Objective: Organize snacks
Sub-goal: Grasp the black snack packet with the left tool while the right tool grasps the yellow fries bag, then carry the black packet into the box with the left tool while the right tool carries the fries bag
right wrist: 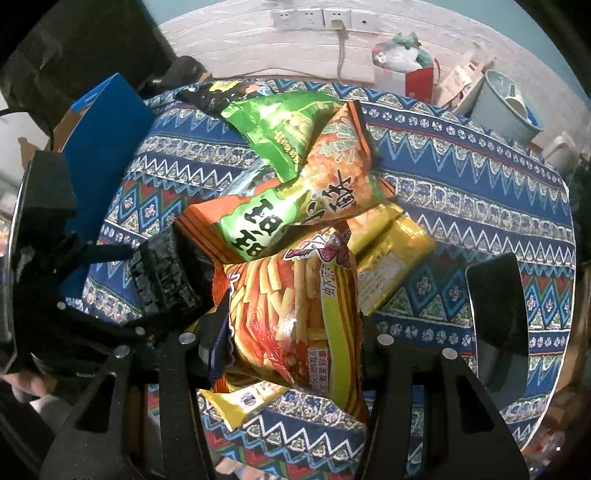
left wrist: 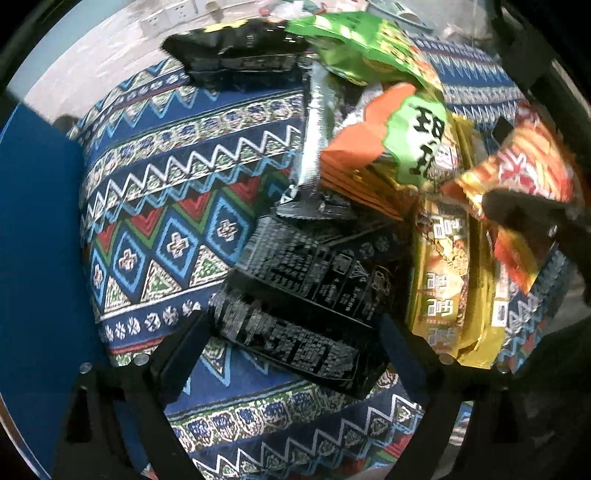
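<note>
Red-orange shrimp-stick snack bag (right wrist: 295,314) sits right betw. the right gripper (right wrist: 291,354) fingers, w/ the left finger pad (right wrist: 212,343) pressed on its side; right finger contact is hidden behind the bag, so cannot tell if the tongs are actually clamped on it. Bag lies atop a yellow foil packet (right wrist: 240,404) at the near edge of the table, over the blue patterned tablecloth (right wrist: 461,177).

Glossy black snack packs w/ white print (left wrist: 314,295) lie betw. the left gripper (left wrist: 291,343) fingers, which are spread wide; no pad seen touching the packs. Left gripper is also seen at the left of the right-wrist view, just beside the same black packs.

Behind the shrimp-stick bag: orange-and-green snack bag w/ big black characters (right wrist: 295,199), touching it, and a bright green crinkled bag (right wrist: 280,125) overlapping that one's far end. Gold foil packs (left wrist: 443,266) lie just right of the black packs. Another black pack (left wrist: 236,51) sits toward the far edge of the table.

Off the table: blue cardboard box (right wrist: 107,122) at the left edge, white wall sockets (right wrist: 317,18) on the wall, pale blue bucket (right wrist: 506,107) past the far right corner.
</note>
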Tool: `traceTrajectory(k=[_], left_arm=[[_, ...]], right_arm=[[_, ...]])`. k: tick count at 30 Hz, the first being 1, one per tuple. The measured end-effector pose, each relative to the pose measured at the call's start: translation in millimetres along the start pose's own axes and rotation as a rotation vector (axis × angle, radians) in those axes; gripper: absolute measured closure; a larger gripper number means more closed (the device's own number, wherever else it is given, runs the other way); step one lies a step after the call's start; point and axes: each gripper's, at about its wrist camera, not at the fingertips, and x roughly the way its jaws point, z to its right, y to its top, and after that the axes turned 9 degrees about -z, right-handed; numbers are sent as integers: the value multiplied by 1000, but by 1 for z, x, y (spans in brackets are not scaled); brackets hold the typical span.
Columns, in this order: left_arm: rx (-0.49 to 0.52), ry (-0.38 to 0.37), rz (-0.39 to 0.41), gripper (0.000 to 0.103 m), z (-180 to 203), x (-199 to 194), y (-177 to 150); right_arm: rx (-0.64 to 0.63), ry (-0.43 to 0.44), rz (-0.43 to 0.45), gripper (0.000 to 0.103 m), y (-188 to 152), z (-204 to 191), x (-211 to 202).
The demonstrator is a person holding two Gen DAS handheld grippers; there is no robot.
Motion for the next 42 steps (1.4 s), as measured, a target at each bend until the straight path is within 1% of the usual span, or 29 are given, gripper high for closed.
traceTrajectory(k=[2,4,6,8,10,12,14,15,16,20,26,31,32,34,39,42], left_arm=[[37,37,6,6,8,5,3],[57,55,20,4,11,9,6],[51,40,23,2,10,13,9],[21,-9,15,2,7,18,17],[20,-15,34,2,6,18,17],[38,-1,50,9,6,18,15],[58,9,73,29,9,14,10],[63,3,74,32,6,11,6],[61,-5,75,39,6,10,6],[32,-30,88,50,-3,-2,-1],[0,-14,129,60,-19,-20,-13],[-23,-11,172,60,-33,-37,-25],[-30,-13,182,60,-44,-45,-28],[-46,-11,200,60,-51,-55,-32],[-85,-20,244,60,-62,-82,-43],[-106,-19,277,60,-59,-88,-46]], right_arm=[[11,3,0,52,-1,4,0],[20,6,-1,52,-4,8,0],[27,8,-2,52,-5,11,-1],[29,14,-1,52,-5,12,-1],[26,16,1,52,-5,12,-2],[26,18,4,52,-5,13,-3],[24,19,6,52,-5,12,-3],[23,19,7,52,-4,11,-3],[20,18,11,52,-4,10,-4],[15,15,32,52,-3,5,-10],[10,13,73,52,3,-2,-20],[-5,7,97,52,9,-12,-24],[-9,7,102,52,11,-15,-26],[-15,6,112,52,13,-17,-27],[-32,1,155,52,19,-29,-37],[-39,3,174,52,22,-35,-44]])
